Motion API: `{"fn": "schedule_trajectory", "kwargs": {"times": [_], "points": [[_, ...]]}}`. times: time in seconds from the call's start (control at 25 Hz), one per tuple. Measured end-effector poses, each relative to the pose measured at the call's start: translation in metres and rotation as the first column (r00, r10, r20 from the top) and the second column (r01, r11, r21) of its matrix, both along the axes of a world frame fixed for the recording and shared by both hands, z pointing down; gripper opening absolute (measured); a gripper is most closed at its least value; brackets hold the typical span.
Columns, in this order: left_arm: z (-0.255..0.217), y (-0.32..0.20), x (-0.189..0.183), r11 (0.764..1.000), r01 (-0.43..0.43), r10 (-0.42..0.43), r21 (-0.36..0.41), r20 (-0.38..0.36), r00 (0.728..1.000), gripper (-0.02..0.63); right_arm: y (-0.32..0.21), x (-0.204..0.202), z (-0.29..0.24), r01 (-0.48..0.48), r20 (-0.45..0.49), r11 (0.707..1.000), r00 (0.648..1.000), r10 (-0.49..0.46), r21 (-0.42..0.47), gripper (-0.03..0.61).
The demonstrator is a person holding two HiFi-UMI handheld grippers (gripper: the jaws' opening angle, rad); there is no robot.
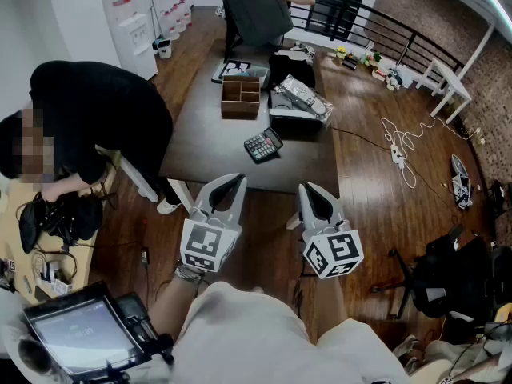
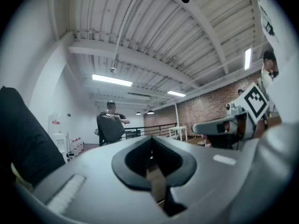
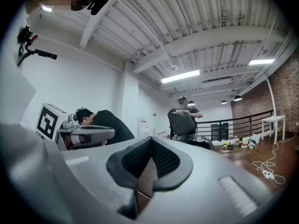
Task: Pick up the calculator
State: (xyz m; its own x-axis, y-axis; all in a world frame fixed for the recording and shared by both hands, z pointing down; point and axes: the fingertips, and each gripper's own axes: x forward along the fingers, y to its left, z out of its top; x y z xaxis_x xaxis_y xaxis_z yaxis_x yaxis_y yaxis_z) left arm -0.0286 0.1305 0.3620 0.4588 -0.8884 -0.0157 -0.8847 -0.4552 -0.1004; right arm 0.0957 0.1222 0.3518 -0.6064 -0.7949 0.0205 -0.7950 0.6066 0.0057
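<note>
Standing beyond the calculator (image 1: 262, 145), a divided wooden box (image 1: 241, 97).

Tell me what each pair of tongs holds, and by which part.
Nothing. The left tongs and right tongs are shut and empty; the calculator lies untouched on the table.

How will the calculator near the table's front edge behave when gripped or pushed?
Probably stiff: the calculator looks like a flat, hard-cased slab. Likely light, so a push may skid it across the smooth table rather than tip it. Lying low and flat, its thin edges could be fiddly to pinch.
</note>
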Motion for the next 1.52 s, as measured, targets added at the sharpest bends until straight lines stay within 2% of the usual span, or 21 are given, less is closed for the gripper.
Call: {"fn": "schedule_trajectory", "kwargs": {"times": [0.2,0.4,0.76,0.92,1.2,1.36,1.52], "points": [[0.001,0.000,0.002,1.000,-0.017,0.017,0.009,0.012,1.000,0.006,0.001,0.001,-0.001,-0.014,-0.024,1.000,1.000,0.014,0.019,0.003],[-0.006,-0.008,0.004,0.997,-0.078,0.076,0.030,0.054,0.996,0.006,-0.007,-0.009,-0.007,-0.038,-0.052,0.999,0.998,0.039,0.030,0.003],[-0.007,-0.060,-0.016,0.996,-0.086,0.085,0.036,0.039,0.996,0.006,-0.061,-0.021,-0.005,-0.083,-0.026,0.997,0.996,0.083,0.008,0.003],[0.001,-0.098,-0.018,0.998,-0.061,0.060,0.035,0.041,0.997,0.006,-0.102,-0.016,0.005,-0.082,-0.014,0.997,0.997,0.082,-0.009,0.003],[-0.007,-0.207,-0.013,0.997,0.000,-0.004,0.081,0.049,0.999,0.006,-0.213,-0.007,0.011,-0.043,0.002,0.999,0.999,0.043,-0.008,0.003],[-0.033,-0.263,-0.010,0.989,0.088,-0.085,0.121,-0.029,0.996,0.006,-0.272,-0.007,-0.006,0.004,0.003,1.000,1.000,-0.004,0.016,0.003],[-0.036,-0.301,-0.005,0.988,0.095,-0.094,0.121,-0.015,0.995,0.006,-0.310,-0.005,-0.013,0.030,0.000,0.999,1.000,-0.030,0.029,0.003]]}}
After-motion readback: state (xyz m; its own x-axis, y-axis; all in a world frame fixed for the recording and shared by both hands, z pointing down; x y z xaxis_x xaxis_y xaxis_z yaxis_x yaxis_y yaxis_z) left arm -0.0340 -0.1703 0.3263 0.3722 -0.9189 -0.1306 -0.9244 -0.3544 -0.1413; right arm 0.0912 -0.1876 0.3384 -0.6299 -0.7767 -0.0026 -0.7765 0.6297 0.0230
